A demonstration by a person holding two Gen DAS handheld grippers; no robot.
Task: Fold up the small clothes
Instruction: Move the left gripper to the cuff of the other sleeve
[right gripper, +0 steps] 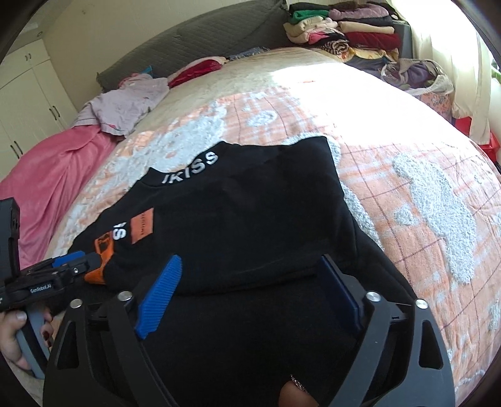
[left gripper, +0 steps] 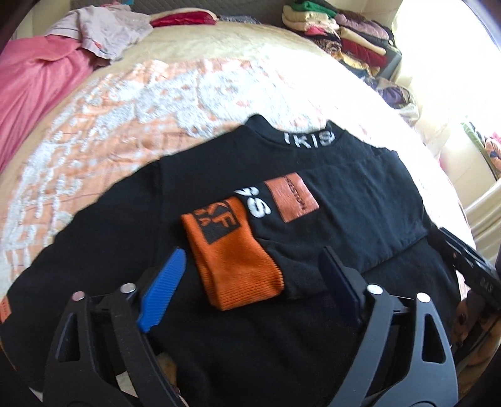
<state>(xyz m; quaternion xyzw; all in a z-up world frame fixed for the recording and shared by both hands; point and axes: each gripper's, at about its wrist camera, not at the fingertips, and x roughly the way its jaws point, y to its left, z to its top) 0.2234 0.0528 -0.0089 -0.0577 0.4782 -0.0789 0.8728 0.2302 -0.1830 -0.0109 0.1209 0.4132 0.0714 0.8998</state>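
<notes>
A small black sweater [left gripper: 360, 203] [right gripper: 250, 203] lies flat on the bed, its collar with white lettering away from me. One sleeve is folded across the chest, its orange cuff [left gripper: 238, 263] [right gripper: 97, 275] beside an orange patch [left gripper: 291, 197]. My left gripper [left gripper: 252, 250] hovers open just over that cuff; the cuff lies between the blue pads, untouched. My right gripper [right gripper: 250, 256] stands open over the sweater's right lower part with only flat cloth under it. In the right wrist view the left gripper [right gripper: 72, 263] shows at the left edge, held by a hand [right gripper: 12, 338].
The bedspread [right gripper: 407, 188] is orange-and-white and fluffy. A pink blanket [right gripper: 53, 175] and a lilac garment [right gripper: 131, 100] lie at the far left. A stack of folded clothes [right gripper: 344, 28] and a bag of clothes [right gripper: 419, 75] stand at the far right.
</notes>
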